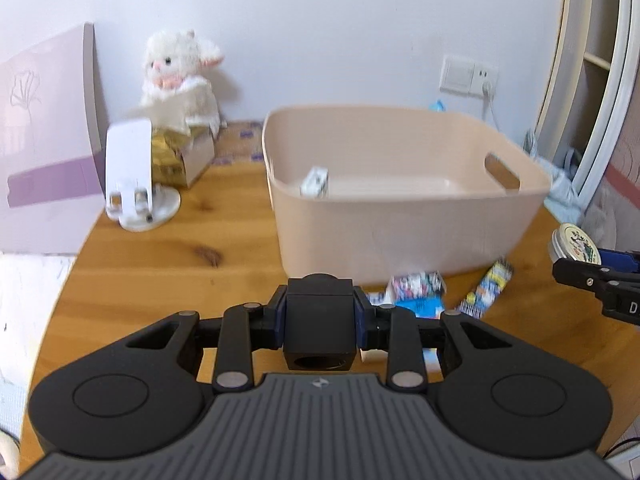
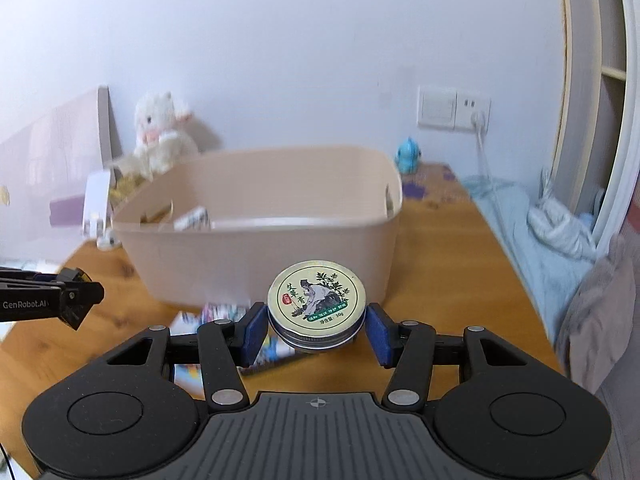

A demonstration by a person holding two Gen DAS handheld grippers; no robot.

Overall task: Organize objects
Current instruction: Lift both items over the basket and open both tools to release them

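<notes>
My left gripper [image 1: 319, 318] is shut on a black cube [image 1: 319, 320], held above the wooden table in front of a beige plastic basket [image 1: 400, 236]. A small white box [image 1: 315, 182] lies inside the basket. My right gripper [image 2: 316, 330] is shut on a round metal tin [image 2: 317, 306] with a printed lid, held above the table in front of the basket [image 2: 256, 264]. The tin also shows at the right edge of the left wrist view [image 1: 574, 245]. Colourful packets [image 1: 420, 286] lie on the table before the basket.
A white plush toy [image 1: 180, 76] sits on a gold box [image 1: 172, 156] at the back left, behind a white phone stand [image 1: 134, 176]. A purple board [image 1: 44, 120] leans at the left. A blue toy [image 2: 409, 155] and wall socket [image 2: 454, 108] are behind; bedding [image 2: 560, 248] lies to the right.
</notes>
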